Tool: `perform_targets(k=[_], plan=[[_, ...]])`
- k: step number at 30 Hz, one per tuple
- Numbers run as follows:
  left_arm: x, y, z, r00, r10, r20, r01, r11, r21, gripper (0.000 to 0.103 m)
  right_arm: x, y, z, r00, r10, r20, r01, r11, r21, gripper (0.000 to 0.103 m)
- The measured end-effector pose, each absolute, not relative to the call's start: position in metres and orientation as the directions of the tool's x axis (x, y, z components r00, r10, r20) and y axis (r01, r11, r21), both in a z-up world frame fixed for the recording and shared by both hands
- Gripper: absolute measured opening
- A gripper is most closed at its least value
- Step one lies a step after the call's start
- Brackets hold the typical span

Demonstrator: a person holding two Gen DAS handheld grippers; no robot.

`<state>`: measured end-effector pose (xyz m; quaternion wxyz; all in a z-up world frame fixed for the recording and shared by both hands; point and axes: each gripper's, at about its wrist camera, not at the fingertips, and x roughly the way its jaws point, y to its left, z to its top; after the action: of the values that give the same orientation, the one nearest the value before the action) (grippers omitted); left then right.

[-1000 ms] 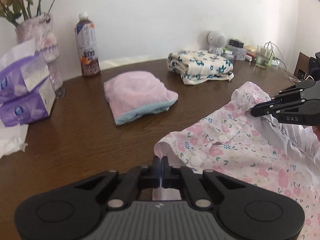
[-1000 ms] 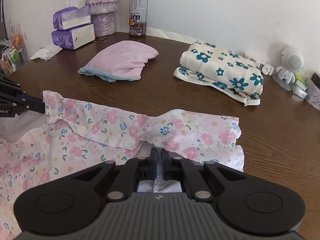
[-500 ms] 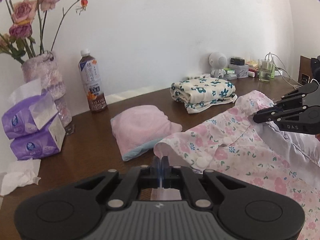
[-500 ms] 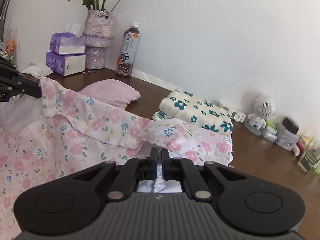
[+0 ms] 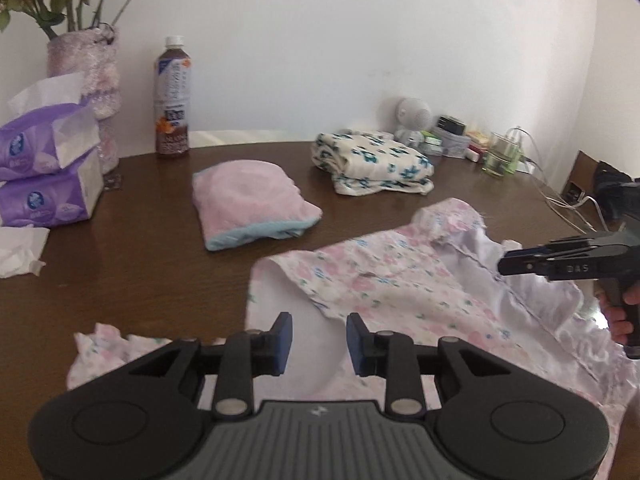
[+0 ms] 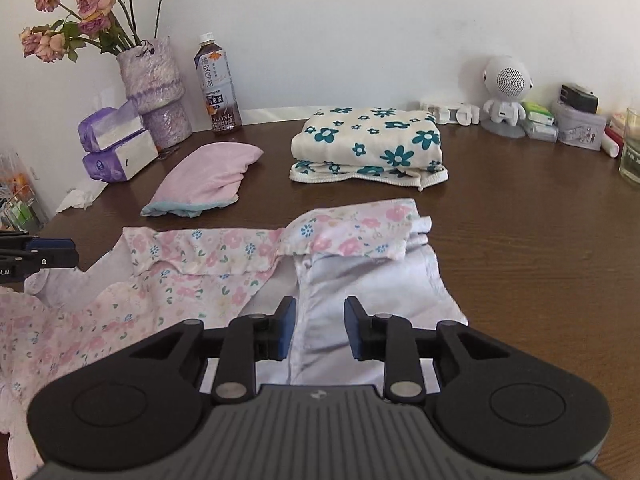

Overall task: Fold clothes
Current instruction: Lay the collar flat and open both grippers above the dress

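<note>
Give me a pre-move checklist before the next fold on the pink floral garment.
1. Left tool free of cloth: ok, jaws opening, pads not pressing on fabric.
2. Right tool free of cloth: ok, jaws opening, nothing pinched.
3. Pink floral garment resting on the table: ok.
4. Garment flat: not ok, collar and top edge rumpled, white inside showing.
5. Folded pink garment and blue-flowered stack clear of the work area: ok, both apart from the floral garment.
6. Near hem position: cannot tell, hidden behind the tools.
</note>
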<state>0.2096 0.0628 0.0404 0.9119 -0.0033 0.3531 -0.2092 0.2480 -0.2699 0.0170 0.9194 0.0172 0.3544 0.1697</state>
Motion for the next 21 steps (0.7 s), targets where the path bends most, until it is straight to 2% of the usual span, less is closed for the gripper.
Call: perform_targets(k=[6, 10, 21], plan=[[0.207, 0.051, 0.019, 0.635, -0.363, -0.682, 0.353, 0.921, -0.162, 0.028, 0.236, -0.252, 0.004, 0.688, 0.295, -0.663, -0.334, 0.94, 0.071, 0.027], [0.212, 0.055, 0.016, 0.627, -0.382, -0.679, 0.339, 0.918, -0.204, 0.029, 0.234, -0.253, -0.003, 0.69, 0.266, -0.673, -0.319, 0.947, 0.047, 0.026], [0.222, 0.045, 0.009, 0.642, -0.388, -0.661, 0.33, 0.918, -0.219, 0.032, 0.235, -0.266, -0.008, 0.729, 0.205, -0.653, -0.268, 0.963, 0.003, 0.026]])
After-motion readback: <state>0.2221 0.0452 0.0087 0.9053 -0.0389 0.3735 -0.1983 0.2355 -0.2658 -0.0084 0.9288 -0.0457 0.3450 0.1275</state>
